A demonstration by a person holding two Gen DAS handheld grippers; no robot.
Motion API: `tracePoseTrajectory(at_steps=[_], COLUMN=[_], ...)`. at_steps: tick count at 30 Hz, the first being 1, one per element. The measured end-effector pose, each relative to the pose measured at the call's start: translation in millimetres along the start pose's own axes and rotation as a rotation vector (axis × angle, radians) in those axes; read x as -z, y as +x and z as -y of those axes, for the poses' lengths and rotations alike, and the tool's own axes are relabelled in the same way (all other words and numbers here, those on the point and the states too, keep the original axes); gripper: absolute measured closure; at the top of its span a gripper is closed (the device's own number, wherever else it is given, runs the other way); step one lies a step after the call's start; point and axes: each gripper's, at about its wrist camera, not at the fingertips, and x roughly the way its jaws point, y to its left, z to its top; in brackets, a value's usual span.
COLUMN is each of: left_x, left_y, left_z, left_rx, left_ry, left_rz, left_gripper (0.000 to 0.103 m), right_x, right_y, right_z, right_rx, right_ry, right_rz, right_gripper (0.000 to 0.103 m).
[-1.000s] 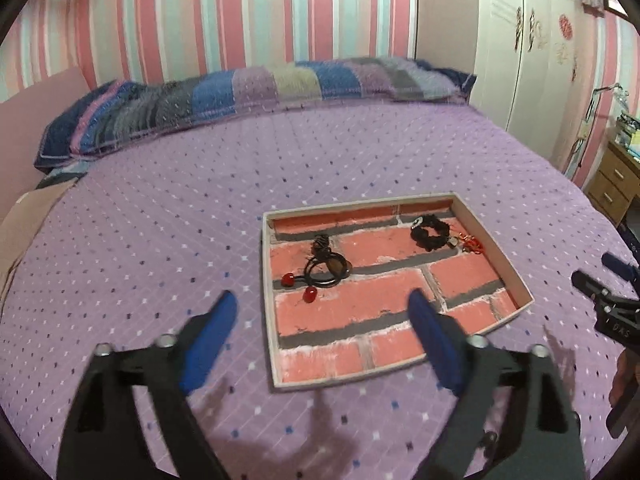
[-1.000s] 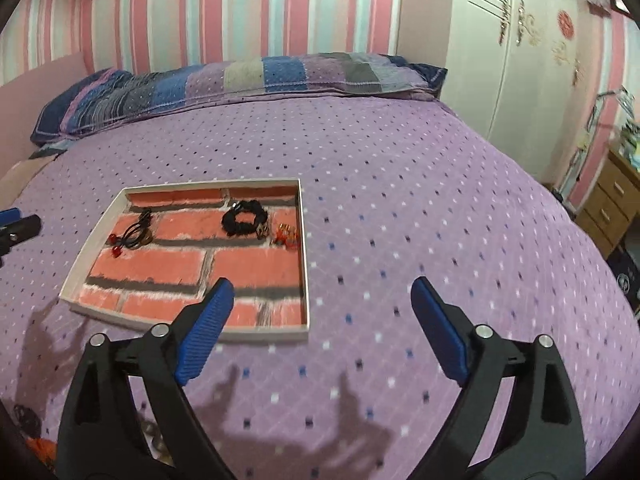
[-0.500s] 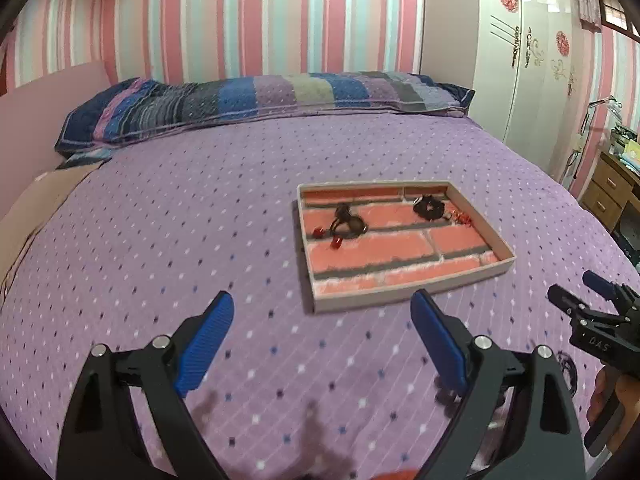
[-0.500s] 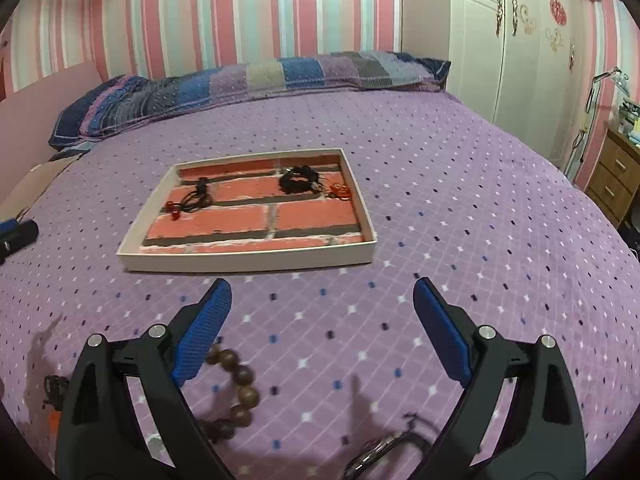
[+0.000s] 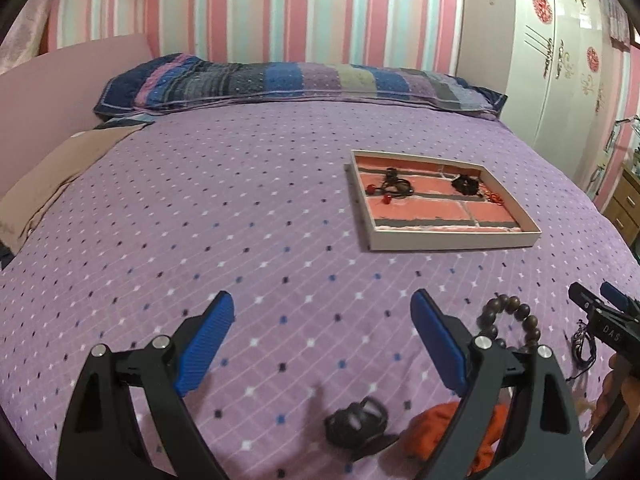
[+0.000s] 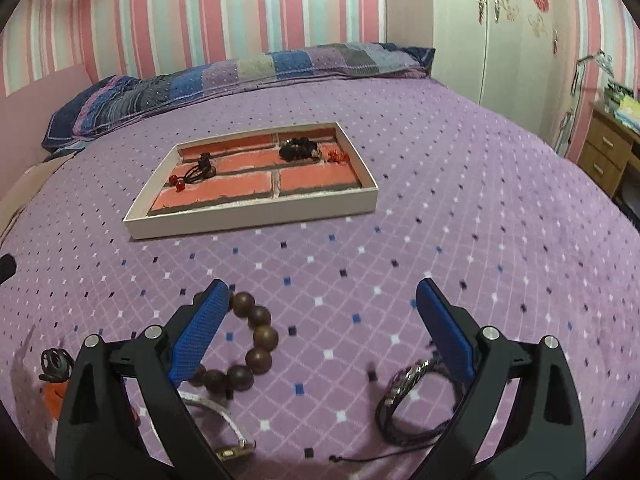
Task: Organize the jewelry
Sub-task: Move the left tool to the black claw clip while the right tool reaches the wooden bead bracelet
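A white tray with a brick-pattern floor [image 5: 452, 243] [image 6: 256, 216] lies on the purple bed. In it are a black cord piece with red beads [image 5: 394, 188] [image 6: 196, 174] and a black bracelet [image 5: 466, 185] [image 6: 298, 149]. On the bed near me lie a brown wooden bead bracelet [image 5: 516, 320] [image 6: 248, 344], a dark braided bracelet [image 6: 412, 404], a white strap [image 6: 224, 420], a small black piece [image 5: 356, 424] and an orange item [image 5: 436, 428]. My left gripper [image 5: 322, 344] is open and empty. My right gripper [image 6: 320, 328] is open and empty, its left finger beside the wooden beads.
A patchwork pillow [image 5: 280, 84] lies along the headboard end. A white wardrobe [image 6: 492, 28] and a wooden drawer unit [image 6: 604, 152] stand to the right of the bed. The right gripper shows at the right edge of the left wrist view [image 5: 604, 320].
Both grippers have pulled back from the tray toward the near edge of the bed. The loose jewelry near me has come into view. Both stay open.
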Motion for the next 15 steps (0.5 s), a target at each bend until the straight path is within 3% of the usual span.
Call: tracePoseTrajectory(at_steps=[15], left_x=[31], left_y=[-12], left_z=[-5], left_rx=[-0.018], left_ry=[0.008], left_rz=[-0.003], left_gripper=[0.015], right_x=[22], right_y=[5], right_z=[-2], right_rx=[-0.02], right_ry=[0.002], right_rz=[-0.016], right_gripper=[0.01])
